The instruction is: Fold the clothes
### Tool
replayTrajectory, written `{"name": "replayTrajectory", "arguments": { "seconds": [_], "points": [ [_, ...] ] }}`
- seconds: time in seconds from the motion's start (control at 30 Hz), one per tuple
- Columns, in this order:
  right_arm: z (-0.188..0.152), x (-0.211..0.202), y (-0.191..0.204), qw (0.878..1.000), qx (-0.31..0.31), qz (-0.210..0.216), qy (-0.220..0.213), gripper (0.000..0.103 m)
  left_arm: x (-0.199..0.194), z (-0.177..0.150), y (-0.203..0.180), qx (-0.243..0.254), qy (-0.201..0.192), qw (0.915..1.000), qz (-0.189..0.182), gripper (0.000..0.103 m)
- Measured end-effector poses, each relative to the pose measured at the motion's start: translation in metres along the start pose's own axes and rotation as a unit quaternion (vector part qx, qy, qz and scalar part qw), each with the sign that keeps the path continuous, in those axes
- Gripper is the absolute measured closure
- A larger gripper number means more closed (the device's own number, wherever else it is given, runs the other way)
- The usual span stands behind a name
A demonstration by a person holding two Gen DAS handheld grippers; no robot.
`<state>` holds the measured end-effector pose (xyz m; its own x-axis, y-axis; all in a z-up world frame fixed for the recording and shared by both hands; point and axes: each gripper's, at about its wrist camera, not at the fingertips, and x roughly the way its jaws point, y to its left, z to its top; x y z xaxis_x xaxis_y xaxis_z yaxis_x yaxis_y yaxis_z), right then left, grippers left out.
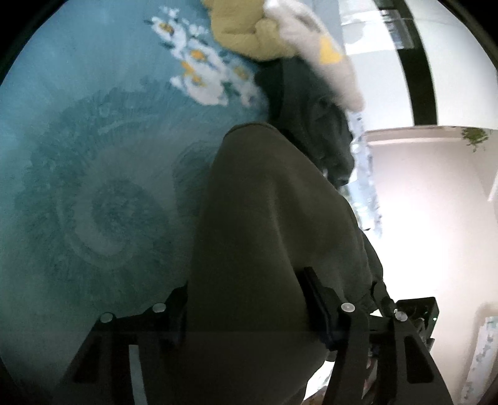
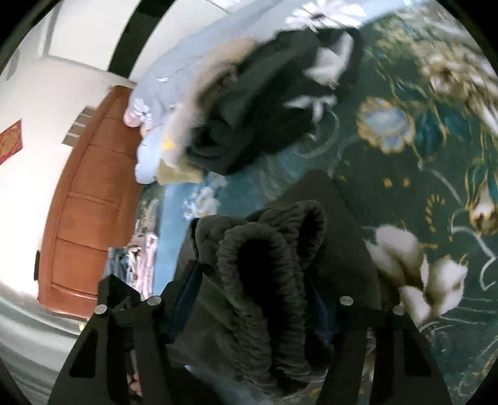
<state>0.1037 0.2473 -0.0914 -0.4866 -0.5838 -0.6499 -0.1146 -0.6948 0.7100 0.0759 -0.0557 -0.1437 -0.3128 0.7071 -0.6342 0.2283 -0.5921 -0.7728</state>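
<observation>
An olive-green garment (image 1: 264, 224) hangs from my left gripper (image 1: 249, 308), whose jaws are shut on its fabric above the teal bedspread (image 1: 93, 155). In the right wrist view my right gripper (image 2: 252, 299) is shut on the same olive garment's gathered elastic waistband (image 2: 264, 249), bunched between the fingers. A pile of other clothes, dark green (image 2: 264, 102) with white and yellow pieces, lies further off on the bed; it also shows in the left wrist view (image 1: 311, 109).
A teal floral bedspread (image 2: 420, 155) covers the bed. A yellow and white cloth heap (image 1: 280, 28) lies at its far edge. A brown wooden door (image 2: 90, 202) and white walls stand beyond the bed. A pale blue quilt (image 2: 174, 81) lies by the pile.
</observation>
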Motion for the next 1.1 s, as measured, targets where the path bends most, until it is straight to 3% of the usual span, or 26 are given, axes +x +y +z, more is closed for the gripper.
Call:
{"name": "replayTrajectory", "arguments": {
  "seconds": [0.13,0.3,0.47,0.67,0.8,0.9,1.0,1.1],
  "points": [
    [0.005,-0.012,0.038,0.999,-0.039,0.007,-0.011,0.038,-0.012,0.000,-0.006,0.007,-0.020,0.9995,-0.022,0.039],
    [0.007,-0.001,0.063,0.998,-0.062,-0.010,0.006,0.038,-0.017,0.005,0.009,-0.028,-0.016,0.9995,0.009,0.039],
    [0.000,0.014,0.055,0.997,-0.060,-0.038,0.029,0.038,-0.020,-0.008,0.004,0.035,0.015,0.9977,0.056,0.039],
    [0.009,-0.008,0.055,0.998,-0.065,0.008,-0.003,0.038,-0.004,-0.007,-0.005,0.068,0.028,0.9962,0.046,0.031],
    [0.020,0.003,0.031,0.998,-0.054,-0.008,0.015,0.038,0.010,-0.002,0.009,0.036,0.040,0.9949,0.085,0.028],
    [0.017,0.028,-0.001,0.998,-0.027,-0.037,0.053,0.038,0.014,0.002,0.018,0.015,0.043,0.9948,0.091,0.028],
    [0.011,0.038,-0.016,0.996,-0.040,-0.038,0.066,0.037,0.007,0.007,0.027,-0.013,0.026,0.9970,0.072,0.026],
    [0.013,0.029,-0.013,0.994,-0.075,-0.046,0.059,0.031,-0.005,0.012,0.046,-0.074,0.006,0.9972,0.014,0.025]
  ]
}}
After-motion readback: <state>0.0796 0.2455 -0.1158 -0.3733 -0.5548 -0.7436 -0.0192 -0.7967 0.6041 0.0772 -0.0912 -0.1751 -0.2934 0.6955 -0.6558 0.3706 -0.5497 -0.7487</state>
